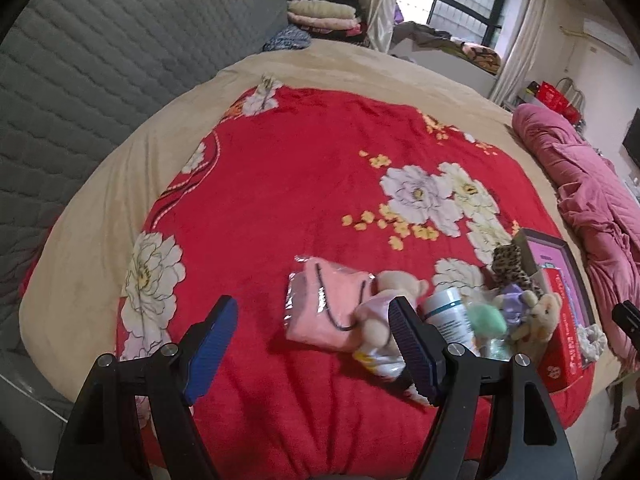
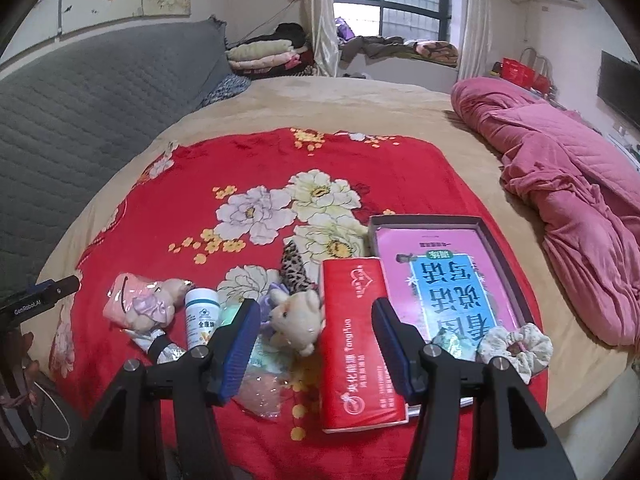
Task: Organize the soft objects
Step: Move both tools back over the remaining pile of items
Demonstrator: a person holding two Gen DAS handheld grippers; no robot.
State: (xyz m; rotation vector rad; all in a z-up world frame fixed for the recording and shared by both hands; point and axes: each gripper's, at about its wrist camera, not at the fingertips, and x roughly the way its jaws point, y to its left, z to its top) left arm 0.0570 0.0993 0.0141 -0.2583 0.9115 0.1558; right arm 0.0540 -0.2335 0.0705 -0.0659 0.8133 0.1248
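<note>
On a red flowered blanket (image 1: 300,184) lie several soft things. A pink cloth in a clear bag (image 1: 328,304) lies beside a small bear in a lilac dress (image 1: 380,312). A second small bear (image 2: 298,314) lies by a leopard-print piece (image 2: 294,270). A floral scrunchie (image 2: 516,346) rests on the open box (image 2: 436,280). A red tissue pack (image 2: 358,344) lies between my right fingers. My left gripper (image 1: 312,344) is open and empty above the blanket, left of the dressed bear. My right gripper (image 2: 314,344) is open above the tissue pack.
A white pill bottle (image 2: 202,316) stands among the toys, with a green puff (image 1: 486,318) and a crinkled clear bag (image 2: 260,392) nearby. A rumpled pink quilt (image 2: 560,168) lies at the right. A grey padded headboard (image 1: 100,92) runs along the left. Folded clothes (image 2: 264,54) are stacked at the back.
</note>
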